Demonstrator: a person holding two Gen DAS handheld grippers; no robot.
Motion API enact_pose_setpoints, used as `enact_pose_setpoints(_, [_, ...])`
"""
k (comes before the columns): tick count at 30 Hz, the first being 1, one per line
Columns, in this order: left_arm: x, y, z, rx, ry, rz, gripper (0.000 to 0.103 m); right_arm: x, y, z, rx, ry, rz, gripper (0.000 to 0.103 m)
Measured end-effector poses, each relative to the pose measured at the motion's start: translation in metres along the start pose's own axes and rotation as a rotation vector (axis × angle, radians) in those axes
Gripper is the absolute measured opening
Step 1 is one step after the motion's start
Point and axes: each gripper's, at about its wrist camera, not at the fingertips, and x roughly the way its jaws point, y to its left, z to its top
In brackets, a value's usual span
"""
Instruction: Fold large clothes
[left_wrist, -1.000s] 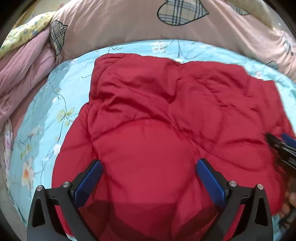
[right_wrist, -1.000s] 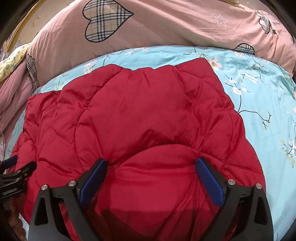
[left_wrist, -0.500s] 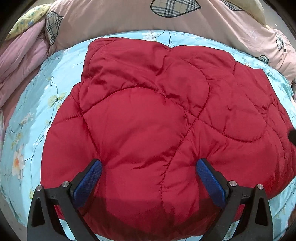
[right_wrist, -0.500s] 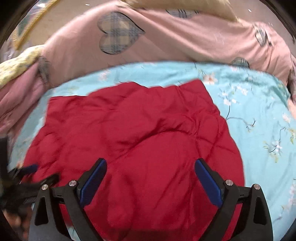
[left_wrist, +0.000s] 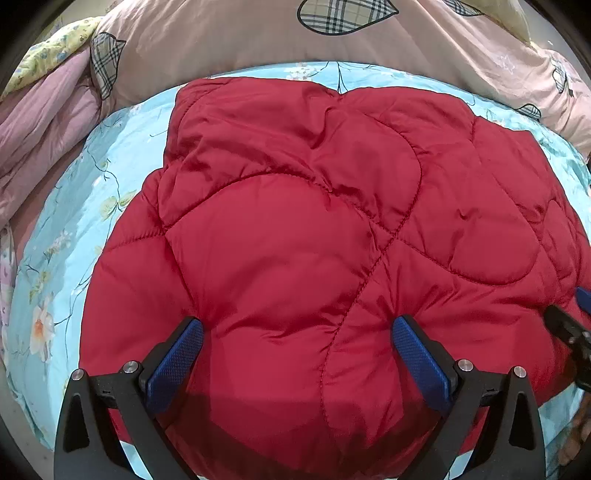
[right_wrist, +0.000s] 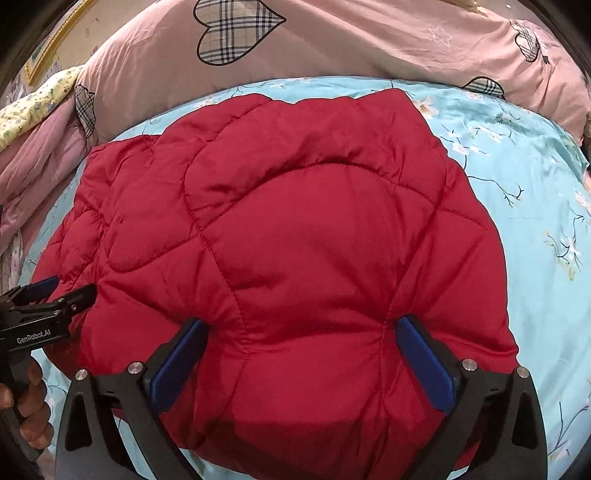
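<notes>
Broadly, the bed fills both views: a light blue floral sheet (left_wrist: 70, 229) runs under everything, with a pink duvet with plaid hearts (right_wrist: 332, 40) heaped along the far side and a yellow flowered cloth (left_wrist: 48, 51) at the far left corner. On the sheet lies the red quilted jacket (left_wrist: 314, 221), spread as a thick padded slab, its near edge right under both tools and its far edge just short of the duvet. It looks already doubled over, though where the layers meet is hard to make out.

The left gripper (left_wrist: 297, 354) sits low over the near left part of the jacket, blue pads (left_wrist: 173, 365) spread wide with red padding bulging between them and nothing pinched. The right gripper (right_wrist: 299, 354) does the same over the near right part, jaws wide apart and gripping nothing; its tip shows at the right edge of the left view.

As a judgement, the step in hand is flattening or lining up the bundle between folds. The next move calls for each tool to drop to the near hem, close on the full thickness, and carry it toward the far edge. The puffy fill may spring back or slip from a shallow pinch, and the heaped duvet limits room beyond.
</notes>
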Motion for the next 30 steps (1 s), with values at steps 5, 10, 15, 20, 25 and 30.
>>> enact_pose_setpoints(5, [0.002,0.002,0.001,0.002,-0.001,-0.003,0.103,-0.03,0.015,0.01,0.001,-0.049,-0.018,0.096])
enact_pose_setpoints(10, [0.002,0.003,0.0,0.007,-0.006,-0.013,0.103,-0.006,0.013,0.013,-0.012,-0.006,-0.02,0.102])
enact_pose_setpoints(15, [0.004,0.003,0.001,0.006,0.001,-0.011,0.103,0.006,0.008,0.013,-0.004,-0.005,-0.017,0.103])
enact_pose_setpoints(20, [0.006,0.003,0.003,0.008,0.003,-0.011,0.103,0.006,0.008,0.015,-0.008,0.002,-0.022,0.103])
enact_pose_setpoints(25, [-0.005,0.006,-0.002,0.01,-0.018,-0.022,0.103,-0.01,0.012,0.01,-0.003,-0.023,-0.027,0.102])
enact_pose_setpoints(30, [-0.043,0.01,-0.031,-0.003,-0.058,-0.013,0.102,-0.047,0.011,-0.009,0.0,-0.063,0.001,0.101])
